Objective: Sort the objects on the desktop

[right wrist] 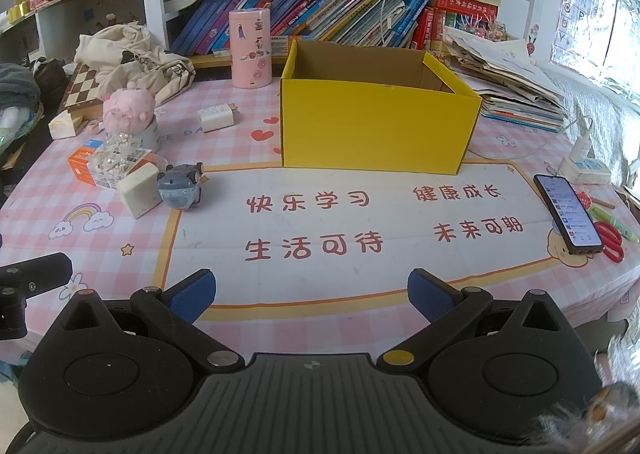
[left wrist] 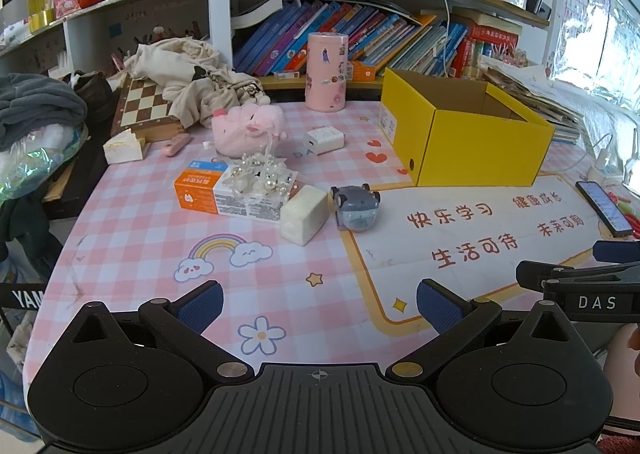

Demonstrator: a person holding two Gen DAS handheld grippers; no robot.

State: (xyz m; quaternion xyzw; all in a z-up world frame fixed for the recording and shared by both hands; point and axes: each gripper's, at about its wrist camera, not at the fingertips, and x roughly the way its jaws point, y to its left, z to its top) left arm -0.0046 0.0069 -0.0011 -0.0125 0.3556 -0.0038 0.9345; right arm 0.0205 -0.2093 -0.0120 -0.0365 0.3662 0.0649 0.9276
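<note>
An open yellow cardboard box (left wrist: 472, 142) (right wrist: 376, 126) stands on the pink checked desk mat, with nothing visible inside it. Left of it lie a grey toy car (left wrist: 356, 206) (right wrist: 180, 188), a cream block (left wrist: 304, 214) (right wrist: 138, 188), an orange and white carton (left wrist: 212, 194) (right wrist: 86, 164) with a pearl ornament (left wrist: 260, 174) on top, a white charger (left wrist: 324, 140) (right wrist: 216, 116) and a pink plush (left wrist: 248, 128) (right wrist: 128, 110). My left gripper (left wrist: 320, 304) is open and empty above the mat's front. My right gripper (right wrist: 312, 294) is open and empty, facing the box.
A pink sticker-covered can (left wrist: 326, 72) (right wrist: 250, 50) stands at the back. A phone (right wrist: 568, 214), red scissors (right wrist: 610, 242) and a power strip (right wrist: 584, 166) lie at the right. A chessboard (left wrist: 144, 106), cloth bag (left wrist: 192, 74) and bookshelf (right wrist: 320, 14) stand behind.
</note>
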